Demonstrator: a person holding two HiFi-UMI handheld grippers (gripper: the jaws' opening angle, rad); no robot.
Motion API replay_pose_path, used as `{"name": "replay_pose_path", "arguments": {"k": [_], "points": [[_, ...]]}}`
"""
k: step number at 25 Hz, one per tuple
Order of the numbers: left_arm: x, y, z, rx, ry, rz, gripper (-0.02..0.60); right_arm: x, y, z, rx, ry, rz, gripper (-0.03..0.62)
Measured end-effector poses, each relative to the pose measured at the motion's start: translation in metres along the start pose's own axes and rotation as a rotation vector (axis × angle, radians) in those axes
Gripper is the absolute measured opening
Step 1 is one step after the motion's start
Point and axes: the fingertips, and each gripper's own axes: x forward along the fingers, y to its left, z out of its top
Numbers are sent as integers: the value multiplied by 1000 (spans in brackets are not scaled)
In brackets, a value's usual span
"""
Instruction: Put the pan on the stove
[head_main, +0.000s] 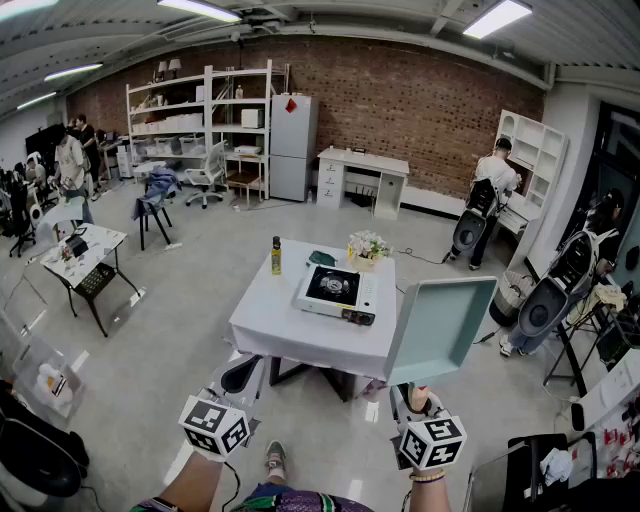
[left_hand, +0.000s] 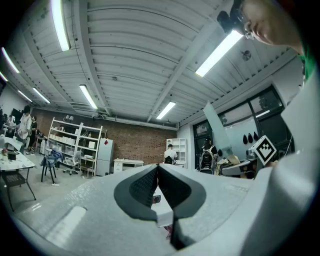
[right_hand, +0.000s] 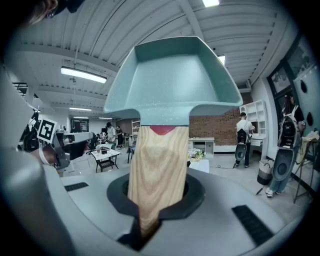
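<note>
A square teal pan (head_main: 441, 329) with a wooden handle (right_hand: 158, 167) stands upright in the air to the right of the table, and my right gripper (head_main: 411, 397) is shut on that handle. In the right gripper view the pan (right_hand: 175, 80) fills the upper middle, its bowl facing up and away. The portable gas stove (head_main: 338, 292) lies on the white-clothed table (head_main: 270, 325), ahead and to the left of the pan. My left gripper (head_main: 240, 376) hangs in front of the table's near edge. Its jaws are shut with nothing between them (left_hand: 158, 167).
On the table's far side stand an oil bottle (head_main: 276, 256), a green object (head_main: 321, 258) and a small flower bunch (head_main: 367, 245). A folding table (head_main: 83, 258) is at the left. People stand by the back shelves and at the right wall. A shoe (head_main: 274, 459) shows below.
</note>
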Motion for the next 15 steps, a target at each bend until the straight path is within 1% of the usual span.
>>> {"name": "replay_pose_path", "arguments": {"k": [7,15], "points": [[-4,1,0,0,4,1,18,-1,-2,1,0,-6,-20,40],[-5,-9,0,-2,1,-9,18,-10,-4,3,-8,-8,-23,40]]}}
